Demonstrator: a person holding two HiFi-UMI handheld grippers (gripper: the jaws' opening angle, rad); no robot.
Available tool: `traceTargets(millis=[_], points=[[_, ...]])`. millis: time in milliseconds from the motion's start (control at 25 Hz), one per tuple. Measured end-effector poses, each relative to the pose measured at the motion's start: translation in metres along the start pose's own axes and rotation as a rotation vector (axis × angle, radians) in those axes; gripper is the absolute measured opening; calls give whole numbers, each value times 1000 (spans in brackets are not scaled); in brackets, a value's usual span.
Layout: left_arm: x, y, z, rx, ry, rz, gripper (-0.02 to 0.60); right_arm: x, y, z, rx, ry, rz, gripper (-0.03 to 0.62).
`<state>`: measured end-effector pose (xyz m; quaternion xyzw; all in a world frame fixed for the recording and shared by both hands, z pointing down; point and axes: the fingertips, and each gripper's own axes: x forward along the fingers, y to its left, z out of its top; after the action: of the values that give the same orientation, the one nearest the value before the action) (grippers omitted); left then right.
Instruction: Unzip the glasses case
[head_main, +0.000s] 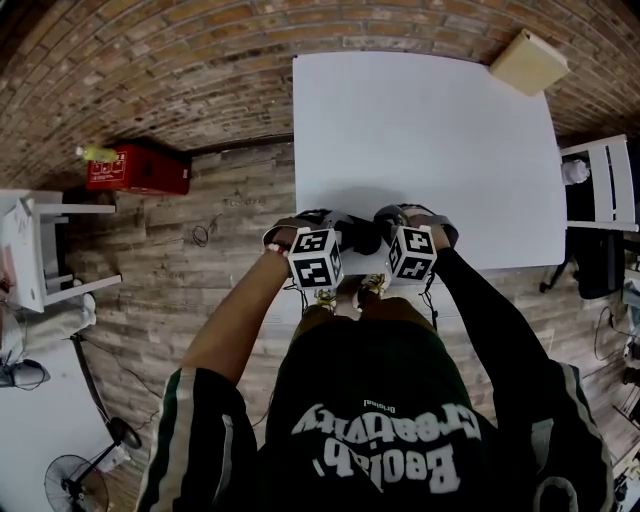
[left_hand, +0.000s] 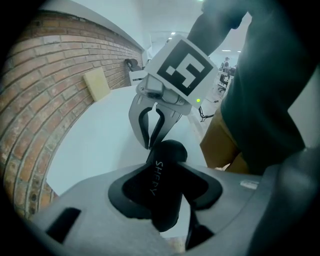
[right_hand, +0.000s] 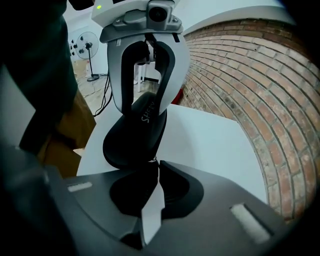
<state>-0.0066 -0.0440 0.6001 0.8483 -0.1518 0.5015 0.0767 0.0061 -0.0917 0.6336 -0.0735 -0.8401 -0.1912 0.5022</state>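
The black glasses case (head_main: 362, 236) hangs just above the near edge of the white table (head_main: 430, 130), between the two grippers. My left gripper (left_hand: 165, 176) is shut across the case's body (left_hand: 162, 172), which has pale lettering on its lid. In the right gripper view the left gripper (right_hand: 145, 107) clamps the case (right_hand: 134, 137) from above. My right gripper (right_hand: 154, 162) is shut, its tips pinching the small zipper pull (right_hand: 151, 159) at the case's rim. From the left gripper view the right gripper (left_hand: 151, 145) meets the case's far end.
A tan flat box (head_main: 528, 62) lies at the table's far right corner. A red crate (head_main: 140, 168) sits on the wooden floor to the left, and white chairs (head_main: 600, 190) stand at the right. A floor fan (right_hand: 90, 50) stands behind.
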Motion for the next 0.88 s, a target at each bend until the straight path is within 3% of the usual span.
traceTargets(millis=[480, 640, 720, 880], points=[[1, 0, 1, -19, 10, 12, 153, 7, -10, 11, -27, -15, 3, 26], [-3, 5, 3, -82, -53, 48, 155, 5, -7, 9, 13, -19, -3, 17], [-7, 11, 7, -113, -100, 133, 200, 0, -12, 4, 148, -21, -29, 13], [-11, 28, 21, -227, -186, 273, 200, -16, -28, -25, 596, -31, -108, 14]])
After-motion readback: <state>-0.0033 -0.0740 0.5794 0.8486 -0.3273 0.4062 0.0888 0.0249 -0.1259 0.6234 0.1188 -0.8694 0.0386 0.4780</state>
